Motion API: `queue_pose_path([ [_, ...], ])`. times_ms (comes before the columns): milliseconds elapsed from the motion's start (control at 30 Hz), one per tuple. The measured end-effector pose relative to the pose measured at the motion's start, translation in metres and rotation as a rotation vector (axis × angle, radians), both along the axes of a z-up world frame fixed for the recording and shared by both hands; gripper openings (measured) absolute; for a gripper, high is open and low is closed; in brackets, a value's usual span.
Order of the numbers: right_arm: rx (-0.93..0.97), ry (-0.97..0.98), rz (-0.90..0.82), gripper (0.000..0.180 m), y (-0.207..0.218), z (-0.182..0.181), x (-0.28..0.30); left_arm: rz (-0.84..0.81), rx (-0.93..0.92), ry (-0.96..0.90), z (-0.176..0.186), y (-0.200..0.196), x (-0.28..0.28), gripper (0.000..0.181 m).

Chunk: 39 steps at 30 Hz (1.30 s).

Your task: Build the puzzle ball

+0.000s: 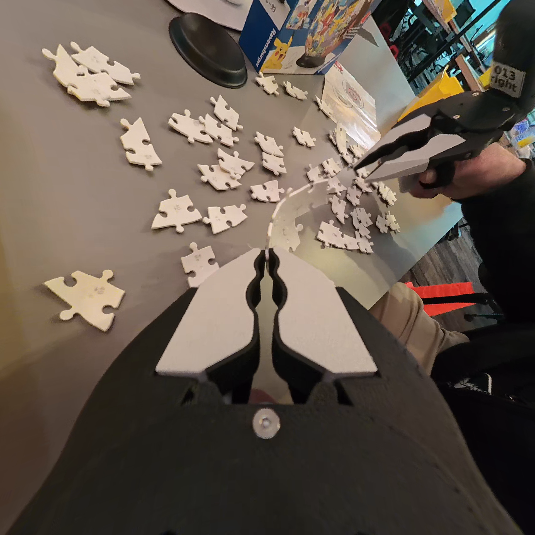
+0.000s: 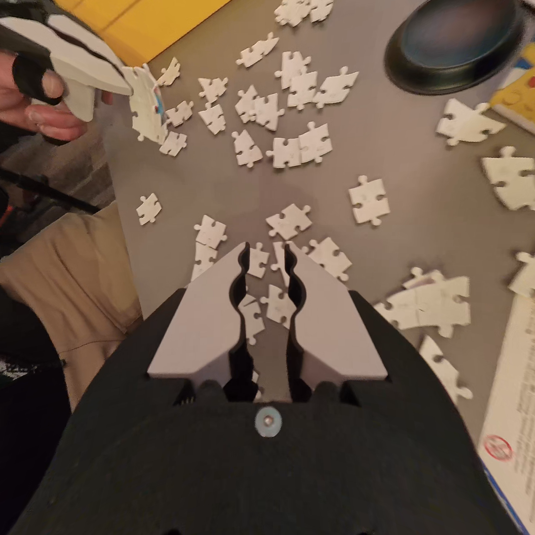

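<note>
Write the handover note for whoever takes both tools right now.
Left tool: shut on the curved assembled strip, held up off the grey table.
Right tool: open, empty, hovering over loose pieces near the table's front edge.
Black stand sits empty at the back beside the puzzle box.
Done: one short curved strip joined, plus a few small joined clusters on the table.
Left: nearly everything. Most pieces lie white side up, unjoined. Probably pick the next piece with the right tool and fit it onto the strip.

Print on box [image 1: 269,46], seemingly leaflet [image 2: 518,390]
</note>
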State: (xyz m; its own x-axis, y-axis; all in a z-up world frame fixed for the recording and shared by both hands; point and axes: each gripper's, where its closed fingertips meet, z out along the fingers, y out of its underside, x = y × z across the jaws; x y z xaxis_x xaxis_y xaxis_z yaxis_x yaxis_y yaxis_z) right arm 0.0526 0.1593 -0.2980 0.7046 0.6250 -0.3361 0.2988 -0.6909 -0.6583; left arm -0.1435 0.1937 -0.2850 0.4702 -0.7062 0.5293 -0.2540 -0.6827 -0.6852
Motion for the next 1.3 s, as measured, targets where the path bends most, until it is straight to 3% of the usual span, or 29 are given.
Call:
queue_pose_path([
  [367,0.043,-0.103,-0.287,0.029,0.011,0.003,0.119,0.021,-0.017,-0.011,-0.008,0.006,-0.007,0.002],
  [700,0.106,-0.287,-0.271,0.040,0.033,-0.029,0.114,0.010,-0.035,-0.014,-0.015,0.007,-0.003,0.002],
  [767,0.104,-0.304,-0.279,0.037,0.039,-0.037,0.115,0.009,-0.037,-0.016,-0.016,0.007,-0.003,0.002],
  [867,0.117,-0.256,-0.303,0.016,0.046,-0.037,0.116,0.008,-0.037,-0.014,-0.016,0.007,-0.003,0.002],
  [1300,0.134,-0.207,-0.304,0.003,0.036,-0.017,0.123,0.009,-0.034,-0.012,-0.016,0.008,-0.003,0.002],
])
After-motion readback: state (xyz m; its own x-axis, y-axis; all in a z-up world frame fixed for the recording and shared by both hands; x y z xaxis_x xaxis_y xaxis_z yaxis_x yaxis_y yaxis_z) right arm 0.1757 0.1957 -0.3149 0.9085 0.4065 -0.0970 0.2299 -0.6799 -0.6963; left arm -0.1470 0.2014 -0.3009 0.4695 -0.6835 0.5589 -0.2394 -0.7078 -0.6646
